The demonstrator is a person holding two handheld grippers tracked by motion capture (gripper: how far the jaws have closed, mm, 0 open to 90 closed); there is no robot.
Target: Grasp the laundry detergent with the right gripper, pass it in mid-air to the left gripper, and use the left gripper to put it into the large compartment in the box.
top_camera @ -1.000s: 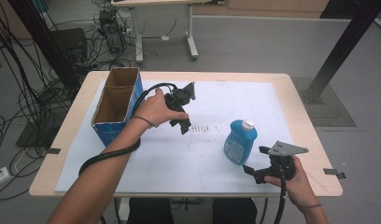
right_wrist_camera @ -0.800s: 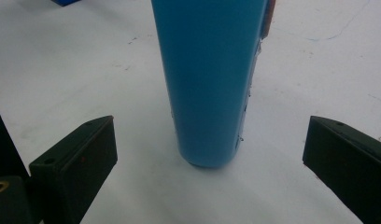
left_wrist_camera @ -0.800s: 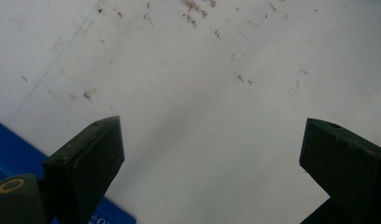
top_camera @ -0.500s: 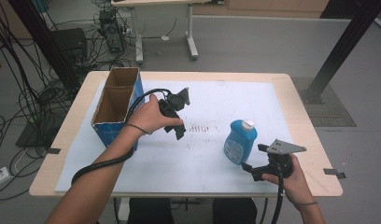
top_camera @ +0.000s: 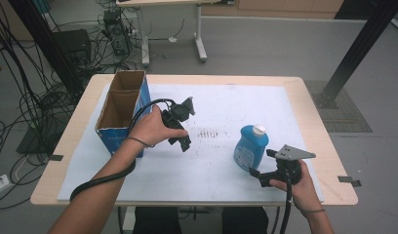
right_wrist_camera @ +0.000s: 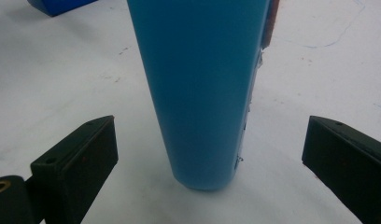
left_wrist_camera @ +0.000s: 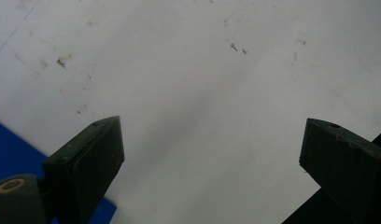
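right tool [top_camera: 258, 176]: jaws spread, blue bottle [top_camera: 250, 146] upright between them, not touching
left tool [top_camera: 183, 142]: jaws spread, over white table [top_camera: 221, 165] beside cardboard box [top_camera: 120, 114]

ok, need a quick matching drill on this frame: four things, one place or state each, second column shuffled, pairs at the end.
Things:
1. blue bottle
2. cardboard box
3. left gripper
4. right gripper

Places or states:
A. open, above bare white sheet, beside the box
B. upright, white cap, right half of the table
C. open, one jaw on each side of the bottle, not touching it
D. open-topped, on the table's left side

Pairs: 1-B, 2-D, 3-A, 4-C
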